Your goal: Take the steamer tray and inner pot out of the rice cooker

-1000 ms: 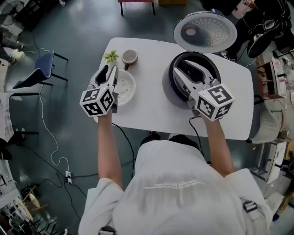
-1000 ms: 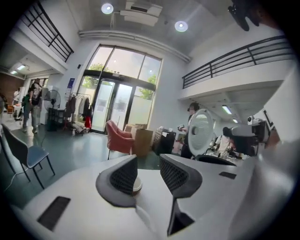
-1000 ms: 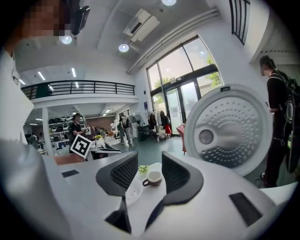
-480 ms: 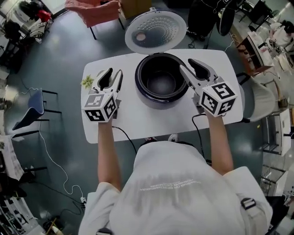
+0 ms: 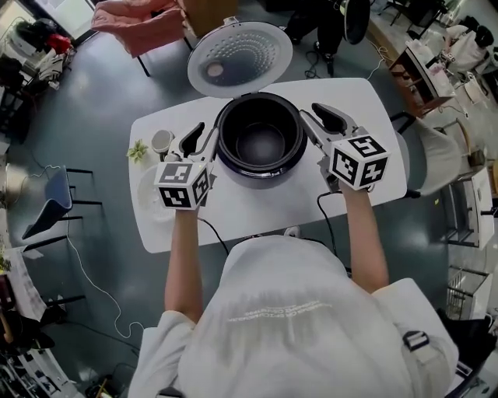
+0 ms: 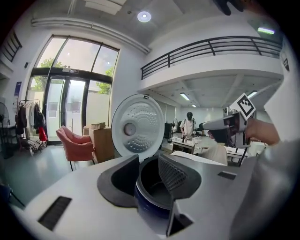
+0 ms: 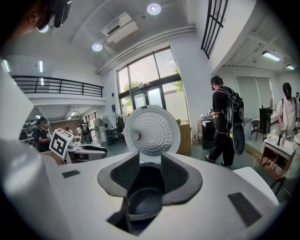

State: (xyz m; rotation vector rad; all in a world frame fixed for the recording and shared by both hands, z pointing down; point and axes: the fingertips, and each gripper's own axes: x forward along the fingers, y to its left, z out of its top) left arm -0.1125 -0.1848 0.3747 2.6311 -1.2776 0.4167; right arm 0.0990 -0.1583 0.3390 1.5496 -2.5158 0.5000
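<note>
The dark blue rice cooker [image 5: 258, 176] stands mid-table with its lid [image 5: 240, 58] swung up behind it. The black inner pot [image 5: 261, 144] sits inside it, empty. My left gripper [image 5: 201, 140] is at the pot's left rim, and in the left gripper view [image 6: 147, 161] the rim lies between its jaws. My right gripper [image 5: 319, 123] is at the right rim, which also shows between its jaws [image 7: 150, 161]. Both pairs of jaws are closing, and the pads do not press on the rim. The white steamer tray [image 5: 149, 200] lies on the table at the left, partly under my left hand.
A cup [image 5: 161, 141] and a small green plant [image 5: 138, 151] stand at the table's [image 5: 257, 210] left back. A pink chair [image 5: 136, 23] is behind the table, another chair [image 5: 54, 204] to its left. People stand in the room beyond.
My left gripper moved from above the white tray to the cooker's left rim. The right one shifted from over the pot to its right rim. Both pairs of jaws have narrowed.
</note>
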